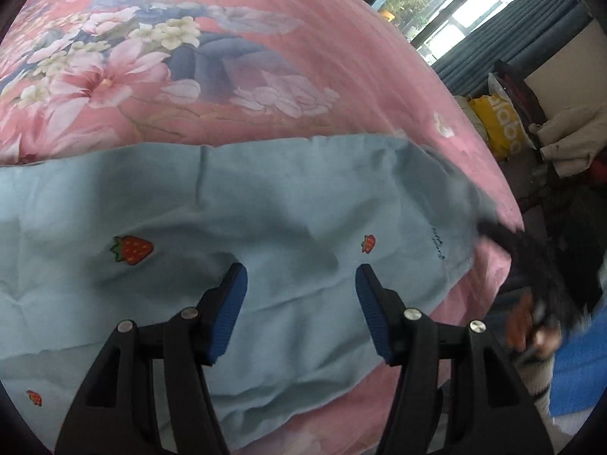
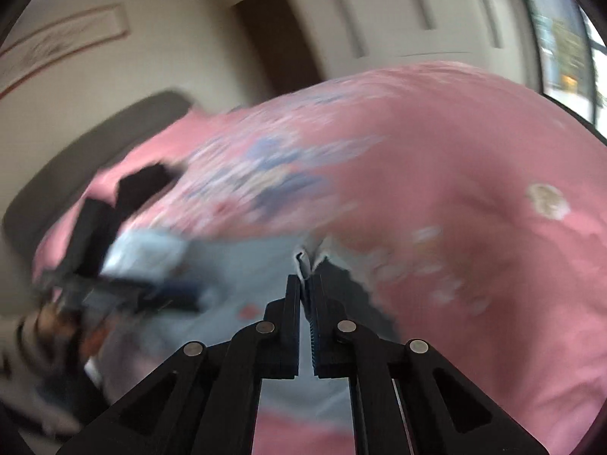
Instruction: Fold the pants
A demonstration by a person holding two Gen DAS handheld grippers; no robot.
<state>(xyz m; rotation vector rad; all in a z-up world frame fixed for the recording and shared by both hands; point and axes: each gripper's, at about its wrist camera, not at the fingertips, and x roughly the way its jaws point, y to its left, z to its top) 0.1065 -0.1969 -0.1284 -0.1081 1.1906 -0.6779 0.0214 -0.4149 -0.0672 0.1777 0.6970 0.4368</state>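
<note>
Now, left gripper (image 1: pixel 301 276): my jaws stand wide apart above the pants (image 1: pixel 212 204), with nothing between the blue pads (image 1: pixel 227 314).
Right gripper (image 2: pixel 306 288): my jaws are pressed together on a pinch of the pants' edge; a fold of light blue cloth sticks up just past the tips.
Pants: light blue with small strawberries (image 1: pixel 131 249), spread on the pink floral bed (image 1: pixel 212 57) near its right edge, wrinkled.
Corner: in the left view one corner of the pants is drawn toward the bed's right edge, up to a dark blurred shape, probably my other gripper.
Room: curtain (image 1: pixel 512 38) beyond the bed.
</note>
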